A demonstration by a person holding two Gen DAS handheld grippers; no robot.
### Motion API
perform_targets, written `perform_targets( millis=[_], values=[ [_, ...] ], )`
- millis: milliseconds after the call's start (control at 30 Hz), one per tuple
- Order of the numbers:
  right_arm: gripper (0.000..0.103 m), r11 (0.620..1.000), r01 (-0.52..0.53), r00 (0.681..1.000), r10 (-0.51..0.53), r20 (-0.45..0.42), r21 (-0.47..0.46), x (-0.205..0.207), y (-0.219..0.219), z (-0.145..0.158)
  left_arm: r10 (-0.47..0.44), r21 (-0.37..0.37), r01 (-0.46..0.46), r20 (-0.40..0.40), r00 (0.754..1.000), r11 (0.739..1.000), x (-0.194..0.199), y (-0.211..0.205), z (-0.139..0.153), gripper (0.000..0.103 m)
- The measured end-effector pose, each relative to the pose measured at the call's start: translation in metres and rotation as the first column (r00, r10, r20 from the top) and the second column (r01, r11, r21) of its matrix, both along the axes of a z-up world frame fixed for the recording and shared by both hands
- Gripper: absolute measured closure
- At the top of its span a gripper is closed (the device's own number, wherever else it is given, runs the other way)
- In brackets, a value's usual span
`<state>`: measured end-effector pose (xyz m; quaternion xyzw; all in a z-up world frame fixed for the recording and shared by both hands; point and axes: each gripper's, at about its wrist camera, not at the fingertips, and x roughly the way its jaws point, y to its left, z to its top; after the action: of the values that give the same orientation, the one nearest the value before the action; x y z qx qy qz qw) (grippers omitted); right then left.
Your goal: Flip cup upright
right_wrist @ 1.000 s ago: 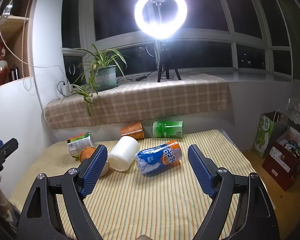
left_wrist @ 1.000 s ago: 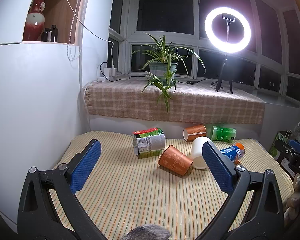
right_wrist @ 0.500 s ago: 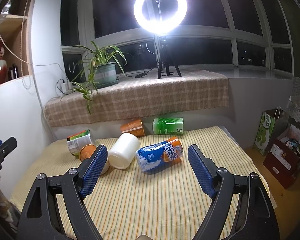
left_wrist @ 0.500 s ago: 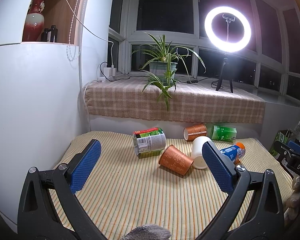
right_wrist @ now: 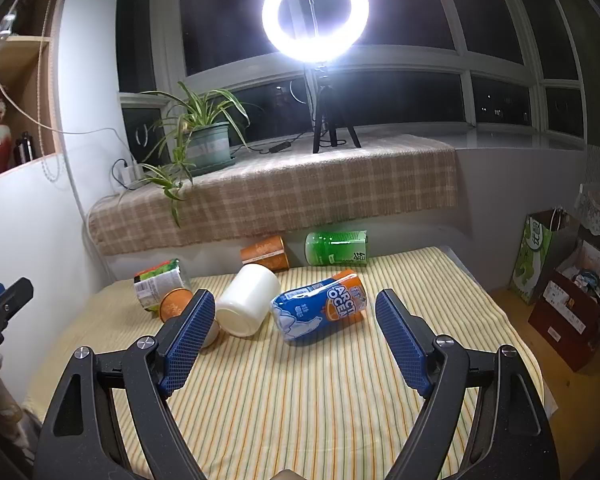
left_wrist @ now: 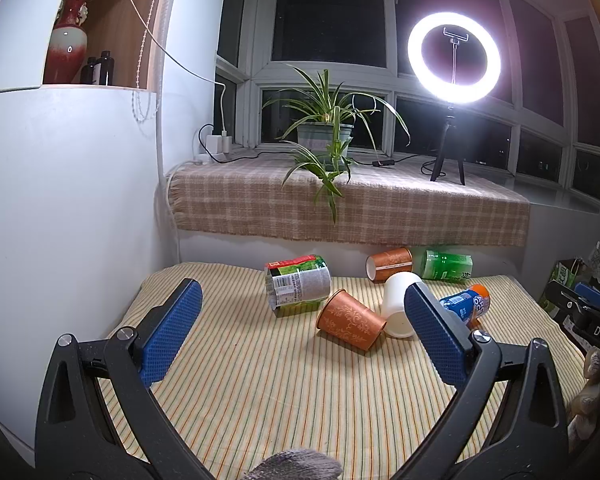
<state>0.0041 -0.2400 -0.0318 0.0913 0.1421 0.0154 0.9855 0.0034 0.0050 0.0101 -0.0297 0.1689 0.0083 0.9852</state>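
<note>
Both my tools, left (left_wrist: 302, 322) and right (right_wrist: 295, 326), hang spread apart, empty. The copper cup (left_wrist: 350, 320) lying on the table (left_wrist: 260, 392) looks light, thin and crushable; I'd pinch its sidewall gently, mid-body.

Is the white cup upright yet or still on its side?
On its side: the white cup lies on the striped cloth, its round end facing the camera.

The left gripper (left_wrist: 302, 322) was built from matte black, speckled arms with triangular cut-outs, each tipped by a blue, diamond-textured pad on its fingers (left_wrist: 172, 332). Silver screws were set at the arm joints. A grey knitted glove (left_wrist: 296, 466) was seen at the near edge. The right gripper (right_wrist: 294, 334) was made alike: black arms, blue textured fingers (right_wrist: 402, 340), silver screws. White lettering "DAS" was printed on its black side.
</note>
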Motion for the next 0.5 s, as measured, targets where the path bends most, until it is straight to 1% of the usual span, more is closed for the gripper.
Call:
perform_targets(
  millis=[500],
  values=[
    [0.020,1.000,-0.008,1.000,0.008,-0.016,0.011,0.0059,-0.0009,-0.0029,0.002,0.001,-0.002,-0.001,1.000,1.000,0.0003,-0.0007,0.0004,0.000]
  ],
)
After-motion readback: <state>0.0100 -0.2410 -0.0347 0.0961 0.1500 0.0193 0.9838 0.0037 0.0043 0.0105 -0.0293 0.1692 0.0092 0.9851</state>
